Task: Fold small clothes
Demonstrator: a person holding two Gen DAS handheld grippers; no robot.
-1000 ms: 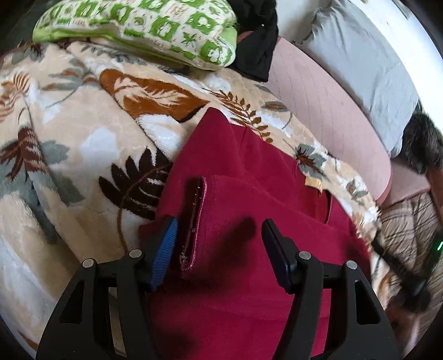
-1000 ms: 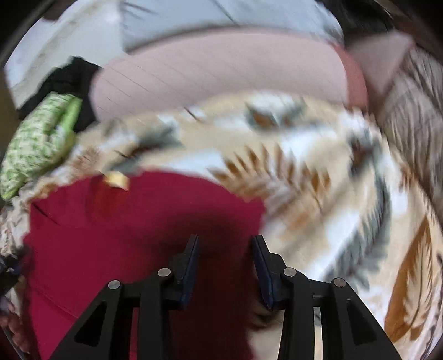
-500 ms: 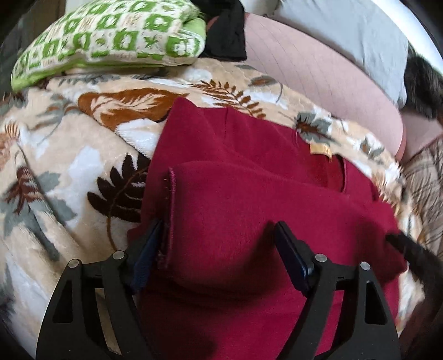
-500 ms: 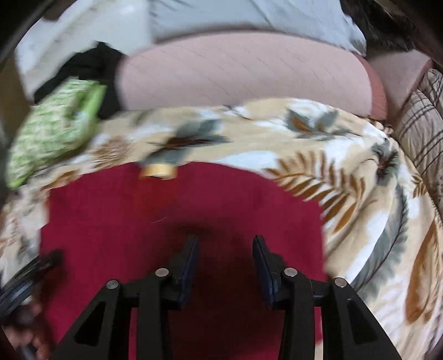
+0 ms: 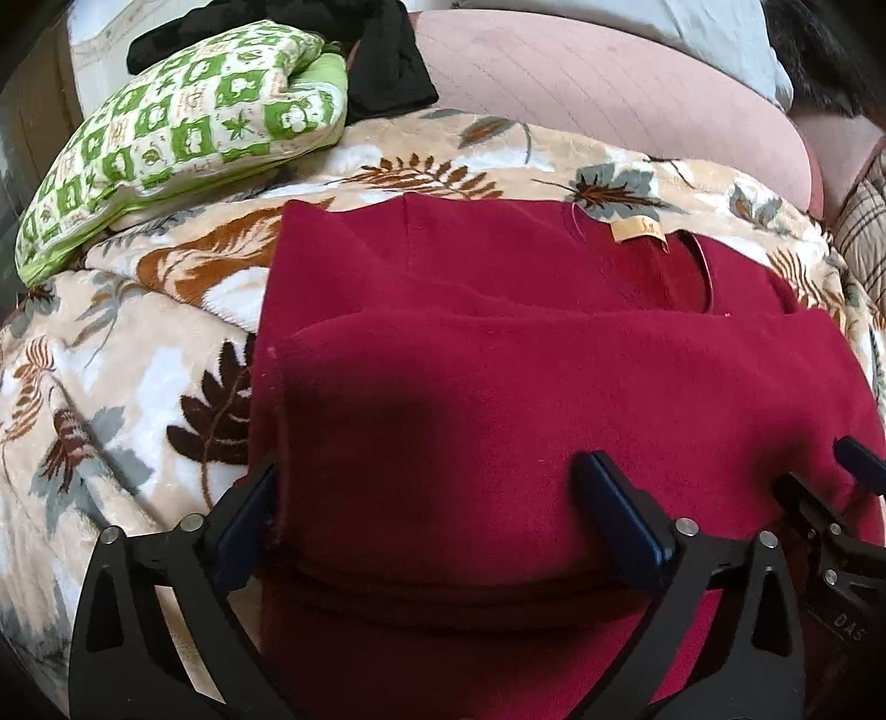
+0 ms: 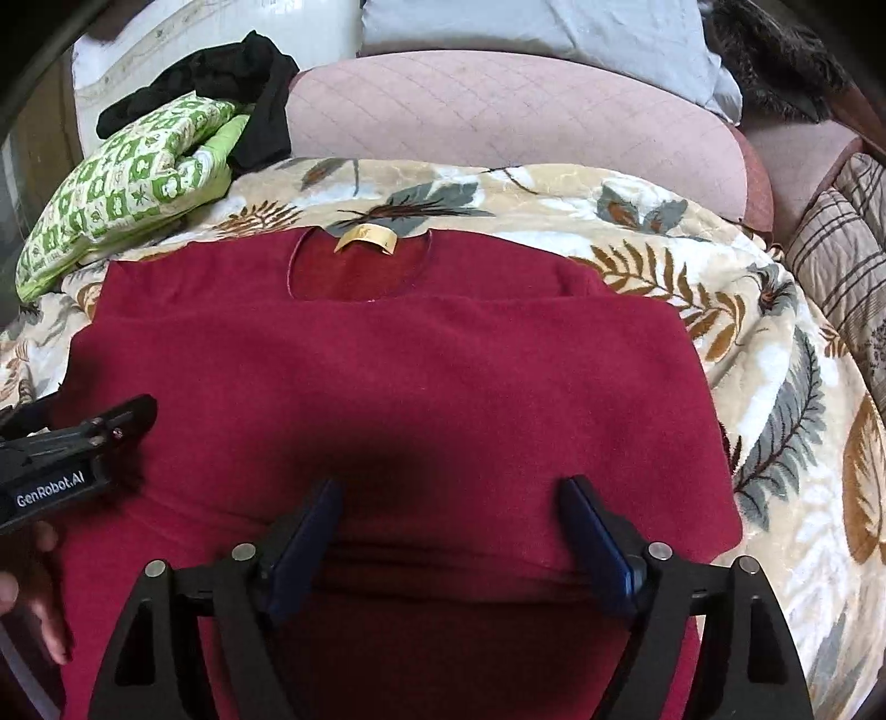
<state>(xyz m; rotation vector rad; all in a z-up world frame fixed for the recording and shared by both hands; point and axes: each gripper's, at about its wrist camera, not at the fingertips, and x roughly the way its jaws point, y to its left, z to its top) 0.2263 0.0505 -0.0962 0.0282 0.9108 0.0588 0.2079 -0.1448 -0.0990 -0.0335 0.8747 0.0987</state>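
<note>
A dark red fleece top (image 5: 498, 387) lies flat on a leaf-patterned blanket (image 5: 138, 360), neck with a tan label (image 5: 637, 230) at the far side. Its lower part is folded up over the body, the fold edge near me. My left gripper (image 5: 426, 493) is open, its fingers straddling the left part of the folded layer. My right gripper (image 6: 448, 509) is open over the right part of the fold. The top (image 6: 387, 376) and label (image 6: 365, 241) show in the right wrist view. The left gripper's body (image 6: 72, 454) shows there at left.
A green and white patterned cushion (image 5: 177, 138) lies at the back left with black cloth (image 5: 387, 72) behind it. A pink quilted bolster (image 6: 515, 116) runs along the back, a grey pillow (image 6: 554, 33) above it. A plaid cushion (image 6: 841, 249) is at the right.
Both grippers have drawn back toward the near fold edge. The right gripper's fingers have opened wide. The folded layer now lies flat over the body of the top.
</note>
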